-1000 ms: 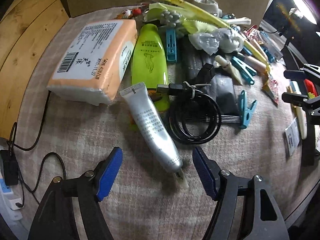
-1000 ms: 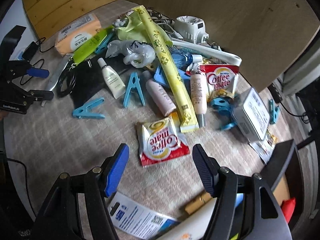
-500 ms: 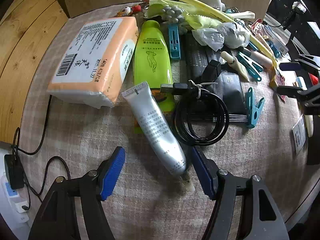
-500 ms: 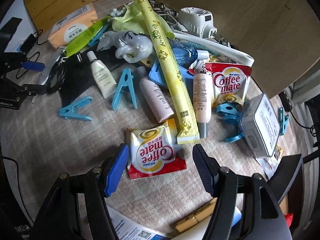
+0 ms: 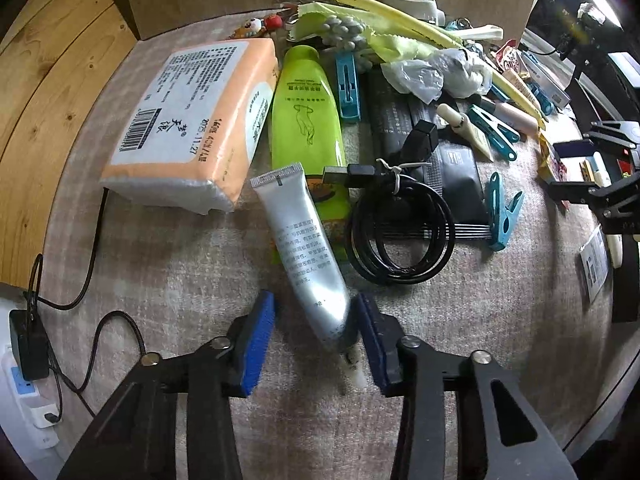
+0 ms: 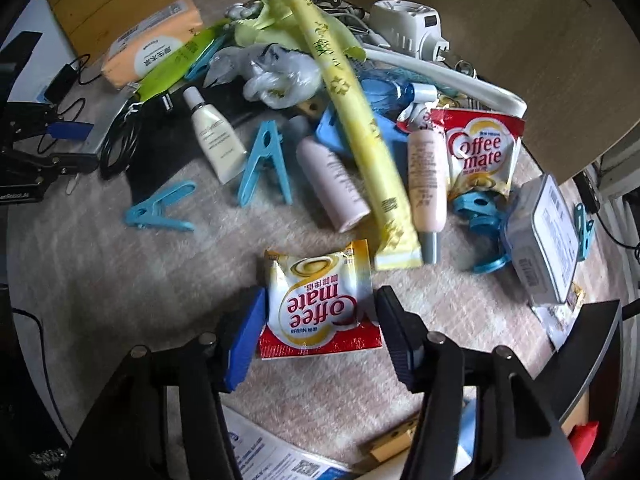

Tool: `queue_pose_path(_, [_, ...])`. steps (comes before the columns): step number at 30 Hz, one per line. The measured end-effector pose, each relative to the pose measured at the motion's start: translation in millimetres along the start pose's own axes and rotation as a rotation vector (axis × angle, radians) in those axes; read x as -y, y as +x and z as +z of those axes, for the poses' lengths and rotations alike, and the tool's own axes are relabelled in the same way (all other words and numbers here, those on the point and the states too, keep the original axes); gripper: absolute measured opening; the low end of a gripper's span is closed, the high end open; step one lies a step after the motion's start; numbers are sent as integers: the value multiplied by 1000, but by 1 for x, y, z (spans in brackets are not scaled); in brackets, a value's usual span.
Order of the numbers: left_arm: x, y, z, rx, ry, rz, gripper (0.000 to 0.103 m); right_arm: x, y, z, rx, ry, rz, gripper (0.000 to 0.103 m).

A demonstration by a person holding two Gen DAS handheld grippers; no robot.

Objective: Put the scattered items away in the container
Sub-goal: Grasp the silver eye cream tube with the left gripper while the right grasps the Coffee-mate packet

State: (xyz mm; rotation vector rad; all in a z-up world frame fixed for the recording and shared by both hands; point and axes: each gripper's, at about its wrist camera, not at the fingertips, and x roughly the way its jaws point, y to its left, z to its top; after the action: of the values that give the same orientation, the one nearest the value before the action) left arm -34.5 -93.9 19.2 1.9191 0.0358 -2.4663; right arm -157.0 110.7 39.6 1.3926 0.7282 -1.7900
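Observation:
In the left wrist view a silver tube (image 5: pixel 304 248) lies on the beige cloth (image 5: pixel 180 280), its cap end between the blue pads of my left gripper (image 5: pixel 316 320). The jaws are closing; the right pad meets the tube, while the left pad (image 5: pixel 256 340) stands a little off it. In the right wrist view a red and white Coffee mate sachet (image 6: pixel 320 312) lies flat between the closing jaws of my right gripper (image 6: pixel 320 320), both pads at its side edges. A dark box (image 6: pixel 596 344) stands at the lower right.
A pile fills the back: orange tissue pack (image 5: pixel 192 120), green bottle (image 5: pixel 308 128), coiled black cable (image 5: pixel 400 236), blue pegs (image 6: pixel 264 164), yellow wrapper (image 6: pixel 352 120), pink tubes (image 6: pixel 426 184), second sachet (image 6: pixel 480 152), tin (image 6: pixel 544 236). A power strip (image 5: pixel 24 360) lies left; papers (image 6: pixel 272 456) lie near.
Both grippers came down and forward over their items and narrowed their jaws. The silver tube and the sachet now sit between the pads instead of ahead of them.

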Motion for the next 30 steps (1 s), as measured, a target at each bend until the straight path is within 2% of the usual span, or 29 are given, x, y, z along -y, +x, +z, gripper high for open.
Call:
queue_pose_path(3, [-2,-2,-1,0,-10,-4,22,0,-3,-2,6,16,21,49])
queue_pose_path(4, [-2,-2,-2,1,-8,-4,21,0,-5,-3,9,19,31,39])
queue_pose_path(5, [-2,-2,-2,4,-13,-5,21,-1,-6,-3,10,22,36,39])
queue_pose_path(6, [-4,-2,-1,8,-27,-8,22,-1,-5,-3,11,27,32,39])
queue_pose_path(9, [-4,0,5,13,-32,-24,36,-1,-4,-2,15,25,16,40])
queue_pose_path(11, [2,1,5,24,-7,6,32,-2,-4,-1,19,27,12,39])
queue_pose_path(12, [4,0,5,27,-4,6,23,-2,-4,0,23,27,9,38])
queue_pose_path(14, [6,-1,4,25,-6,3,20,-30,-10,-7,31,31,4,36])
queue_pose_path(15, [7,-1,2,26,-10,2,10,-39,-12,-11,34,37,8,35])
queue_pose_path(23, [9,-21,-28,44,-43,-3,10,-41,-24,-25,62,84,25,27])
queue_pose_path(24, [9,-25,-30,48,-49,-4,10,-39,-28,-28,69,90,30,7])
queue_pose_path(30, [10,-41,-41,75,-51,4,10,-38,-34,-42,77,125,29,6])
